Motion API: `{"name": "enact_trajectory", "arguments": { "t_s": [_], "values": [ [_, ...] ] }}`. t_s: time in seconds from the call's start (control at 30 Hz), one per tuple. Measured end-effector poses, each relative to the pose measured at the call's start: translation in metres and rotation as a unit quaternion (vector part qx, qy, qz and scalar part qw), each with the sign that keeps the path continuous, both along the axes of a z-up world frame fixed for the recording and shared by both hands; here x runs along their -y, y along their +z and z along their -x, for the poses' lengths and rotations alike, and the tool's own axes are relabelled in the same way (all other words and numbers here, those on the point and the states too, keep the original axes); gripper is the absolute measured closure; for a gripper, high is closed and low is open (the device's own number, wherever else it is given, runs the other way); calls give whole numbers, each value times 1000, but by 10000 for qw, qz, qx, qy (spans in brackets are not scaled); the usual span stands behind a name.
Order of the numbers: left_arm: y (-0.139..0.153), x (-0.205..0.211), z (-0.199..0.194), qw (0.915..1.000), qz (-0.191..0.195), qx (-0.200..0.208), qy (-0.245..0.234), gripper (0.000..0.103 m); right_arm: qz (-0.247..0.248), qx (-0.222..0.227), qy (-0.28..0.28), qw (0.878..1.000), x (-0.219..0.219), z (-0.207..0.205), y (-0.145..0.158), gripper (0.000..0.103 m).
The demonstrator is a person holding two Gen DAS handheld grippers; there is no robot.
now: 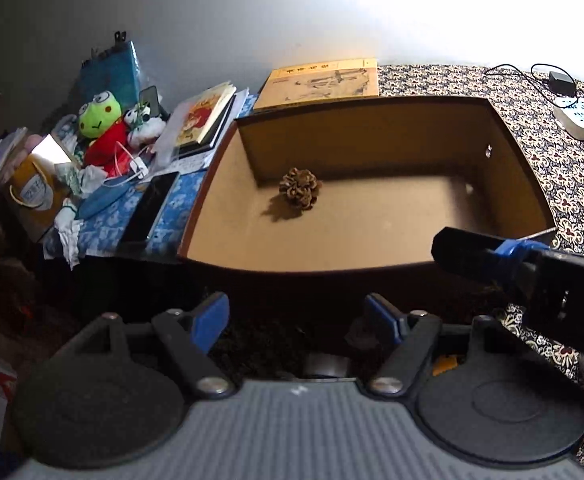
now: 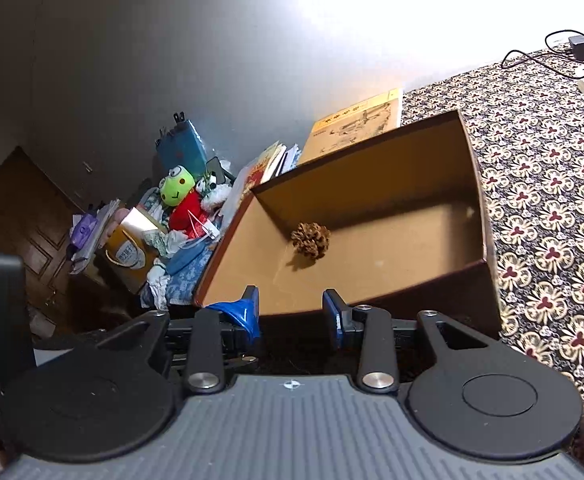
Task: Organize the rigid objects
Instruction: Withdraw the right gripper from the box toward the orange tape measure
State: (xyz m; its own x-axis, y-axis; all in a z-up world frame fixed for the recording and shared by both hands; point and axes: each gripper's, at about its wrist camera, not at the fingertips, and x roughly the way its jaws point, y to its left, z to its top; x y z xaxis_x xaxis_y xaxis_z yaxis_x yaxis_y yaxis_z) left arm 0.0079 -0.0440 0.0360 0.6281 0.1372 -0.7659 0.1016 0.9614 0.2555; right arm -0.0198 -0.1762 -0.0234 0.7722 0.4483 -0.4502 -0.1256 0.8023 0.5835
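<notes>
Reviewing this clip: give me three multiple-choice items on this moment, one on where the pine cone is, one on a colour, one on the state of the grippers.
1. Where does the pine cone lie?
A. On the floor of the open cardboard box
B. On the patterned cloth
C. Between a gripper's fingers

2. What colour is the head of the frog plush?
A. Blue
B. Bright green
C. White

3. How do the left gripper and the right gripper stand?
A. Both shut on something
B. Left open, right shut on the cone
C. Both open, holding nothing

Key: 1 A, the cone rests on the box floor near the back wall; 2 B, its head is green above a red body; 3 C, each shows a bare gap between the blue pads.
</notes>
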Motion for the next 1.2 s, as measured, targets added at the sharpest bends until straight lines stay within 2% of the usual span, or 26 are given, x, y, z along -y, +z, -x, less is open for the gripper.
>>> {"name": "enact_trajectory", "arguments": {
  "t_s": [0.27,0.73,1.2],
  "values": [
    [-14,11,7,9998,-43,-205,-49,28,211,-85,97,9997,2,7,-11,85],
    [-41,20,2,9975,-64,-665,-211,28,207,-477,-66,9986,16,6,-37,85],
    [-66,22,0,9934,117,-1050,-454,28,254,-871,-72,9959,22,6,-61,86]
  ]
}}
